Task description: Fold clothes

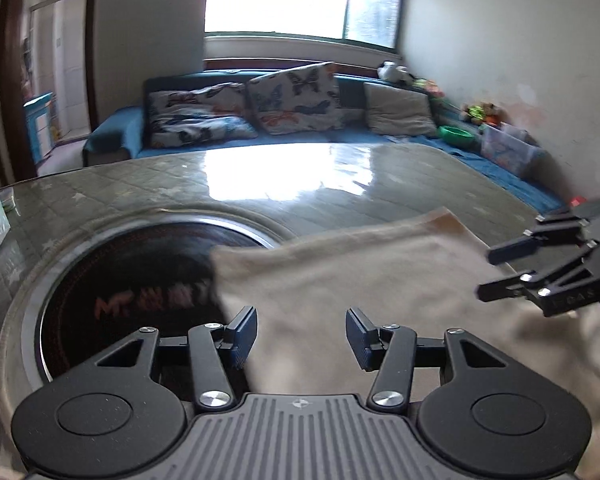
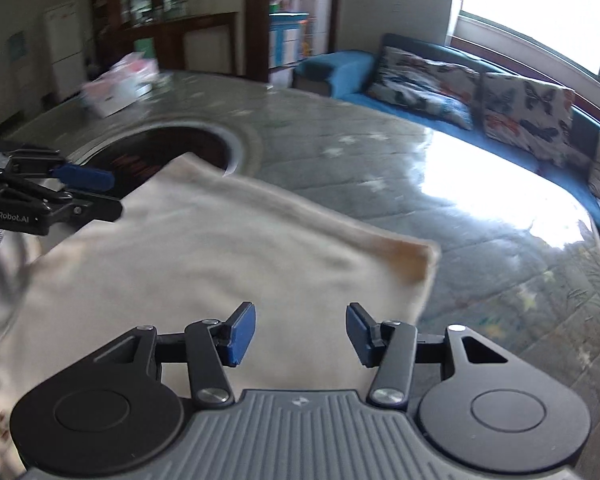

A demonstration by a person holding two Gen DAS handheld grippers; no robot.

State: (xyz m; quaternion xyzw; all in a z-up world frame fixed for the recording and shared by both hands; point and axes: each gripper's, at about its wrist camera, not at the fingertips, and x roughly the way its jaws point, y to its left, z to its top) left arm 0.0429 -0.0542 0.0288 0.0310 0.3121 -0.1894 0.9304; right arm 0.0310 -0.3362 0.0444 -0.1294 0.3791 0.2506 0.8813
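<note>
Cream cloth (image 1: pixel 380 280) lying folded on counter (image 1: pixel 300 184). Left tool (image 1: pixel 301 338) jaws apart, gripping nothing. Right tool (image 2: pixel 301 334) likewise apart above cloth.

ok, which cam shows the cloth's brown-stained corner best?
Right wrist: the stained corner of the cloth sits near mid-frame, large, its brown patch plain. Left wrist shows the same corner farther off, smaller and paler, near the right gripper.

Cream cloth (image 2: pixel 220 248) flat on glossy table (image 2: pixel 380 168), open right tongs (image 2: pixel 301 334) above
</note>
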